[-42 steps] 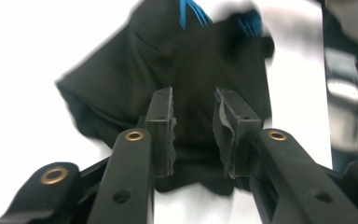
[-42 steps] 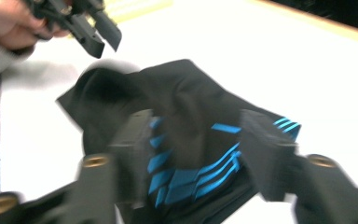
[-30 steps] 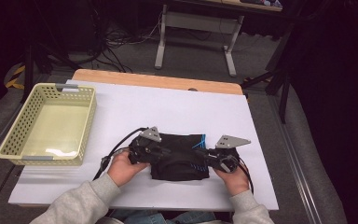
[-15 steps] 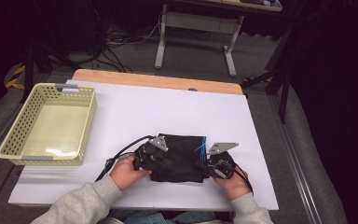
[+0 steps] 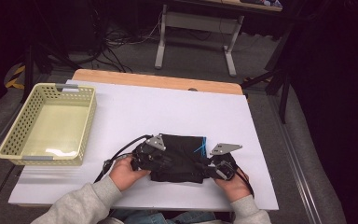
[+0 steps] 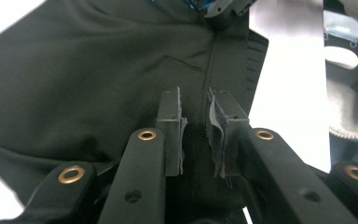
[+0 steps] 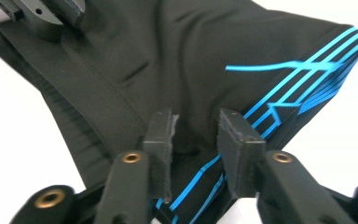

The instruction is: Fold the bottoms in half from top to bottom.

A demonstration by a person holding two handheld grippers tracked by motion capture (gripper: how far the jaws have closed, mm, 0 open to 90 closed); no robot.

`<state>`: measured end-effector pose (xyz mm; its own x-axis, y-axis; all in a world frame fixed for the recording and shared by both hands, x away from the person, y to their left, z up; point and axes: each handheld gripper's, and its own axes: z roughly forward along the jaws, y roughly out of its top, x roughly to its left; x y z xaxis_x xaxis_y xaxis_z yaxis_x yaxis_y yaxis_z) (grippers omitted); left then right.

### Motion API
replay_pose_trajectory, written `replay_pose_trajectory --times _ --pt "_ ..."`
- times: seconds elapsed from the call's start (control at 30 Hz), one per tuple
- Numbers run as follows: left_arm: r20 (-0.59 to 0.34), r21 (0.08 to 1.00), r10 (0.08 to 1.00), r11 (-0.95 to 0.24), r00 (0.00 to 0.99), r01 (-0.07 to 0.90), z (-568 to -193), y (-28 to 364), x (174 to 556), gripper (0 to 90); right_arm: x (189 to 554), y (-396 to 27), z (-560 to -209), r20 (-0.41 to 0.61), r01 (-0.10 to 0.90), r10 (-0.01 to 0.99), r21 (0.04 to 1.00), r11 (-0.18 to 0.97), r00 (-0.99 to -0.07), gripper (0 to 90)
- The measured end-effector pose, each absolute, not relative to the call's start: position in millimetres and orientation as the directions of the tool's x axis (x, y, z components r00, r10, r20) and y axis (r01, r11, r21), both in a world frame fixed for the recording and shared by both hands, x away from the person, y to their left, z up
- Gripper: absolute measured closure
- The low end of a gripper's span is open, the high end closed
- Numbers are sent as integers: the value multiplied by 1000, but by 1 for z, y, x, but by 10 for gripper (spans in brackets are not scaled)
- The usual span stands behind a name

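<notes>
High view adds the basket (image 5: 46,125); both hand-held grippers just opened over the black garment (image 5: 182,156).

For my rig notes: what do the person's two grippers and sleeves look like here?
Both grippers, left and right, are black, each topped by a grey three-cornered plate. A black cable trails from the left one. Close up, the black jaws have brass-coloured rivets and frayed grey pads. The sleeves are light grey, with ribbed cuffs.
</notes>
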<state>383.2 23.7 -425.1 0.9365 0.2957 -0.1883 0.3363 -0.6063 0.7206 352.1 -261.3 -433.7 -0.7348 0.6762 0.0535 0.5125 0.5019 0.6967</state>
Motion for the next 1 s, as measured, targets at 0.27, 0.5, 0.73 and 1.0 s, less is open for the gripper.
replay_pose_trajectory --times 0.27,0.5,0.73,1.0 --pt "-177 751 439 -518 881 409 -417 41 395 511 358 -271 -425 50 491 730 770 406 -682 397" --pt "-160 661 556 -554 816 507 -433 36 407 200 371 -270 -438 72 579 778 711 399 -624 174" --pt "-147 591 575 -602 805 538 -445 29 410 172 376 -263 -449 61 616 782 655 437 -620 152" --pt "-124 569 588 -617 799 543 -448 24 408 218 373 -259 -450 41 613 783 648 452 -620 207"
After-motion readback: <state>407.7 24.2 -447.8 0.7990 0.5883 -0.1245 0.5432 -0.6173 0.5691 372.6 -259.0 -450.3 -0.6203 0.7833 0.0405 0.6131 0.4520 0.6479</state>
